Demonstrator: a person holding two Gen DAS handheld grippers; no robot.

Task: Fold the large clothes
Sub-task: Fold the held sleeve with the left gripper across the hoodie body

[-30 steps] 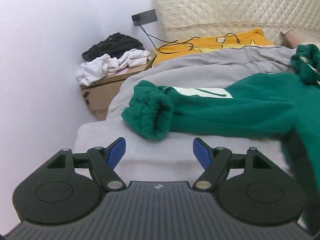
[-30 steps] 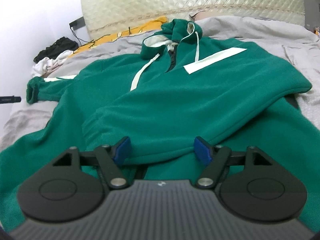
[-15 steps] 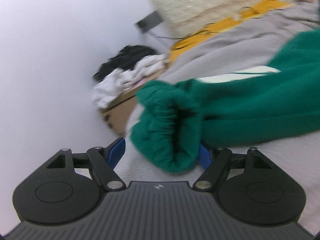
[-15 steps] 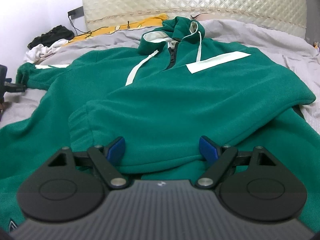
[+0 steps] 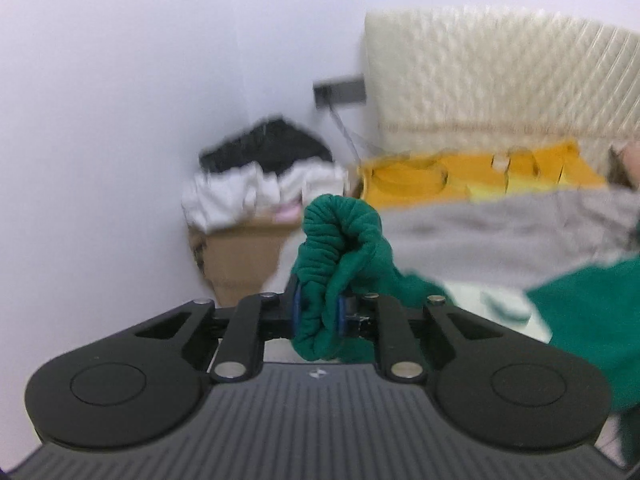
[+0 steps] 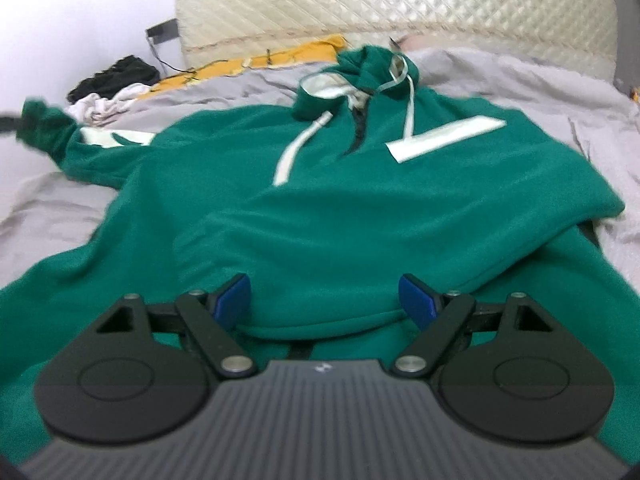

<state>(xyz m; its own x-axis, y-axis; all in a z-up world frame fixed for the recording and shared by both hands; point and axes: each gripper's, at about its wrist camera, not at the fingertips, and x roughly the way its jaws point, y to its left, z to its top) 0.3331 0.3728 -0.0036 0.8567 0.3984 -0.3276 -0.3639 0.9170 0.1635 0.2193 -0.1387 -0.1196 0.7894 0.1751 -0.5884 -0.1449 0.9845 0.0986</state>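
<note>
- My left claw (image 5: 319,314) has just been closing, and its blue pads now pinch the cuff (image 5: 340,240) of the green hoodie (image 6: 340,216). The ribbed cuff bunches up above the pads and hangs below them.
- A second ago that cuff lay flat on the grey bed (image 5: 500,232) ahead of the wide-open left claw; now it is off the sheet and raised. From the right wrist view the sleeve (image 6: 100,148) rises from the shoulder out to the far left, where the cuff is held up.
- My right claw (image 6: 326,306) stands wide open and holds nothing. It hovers at the near edge of the other sleeve, which already lies folded across the chest; the pads flank that edge without pressing it.
- The hoodie lies face up on the bed, hood (image 6: 360,72) toward the headboard (image 6: 380,4), hem toward me.
- Judgement: one sleeve is folded in, the second is now secured. The next step is to carry the cuff across the chest and lay this sleeve over the body.
- Risk: the grip takes only the cuff, so the thick sleeve may twist or drag the shoulder out of line.
- The box (image 5: 240,264) of laundry beside the bed is well clear.
</note>
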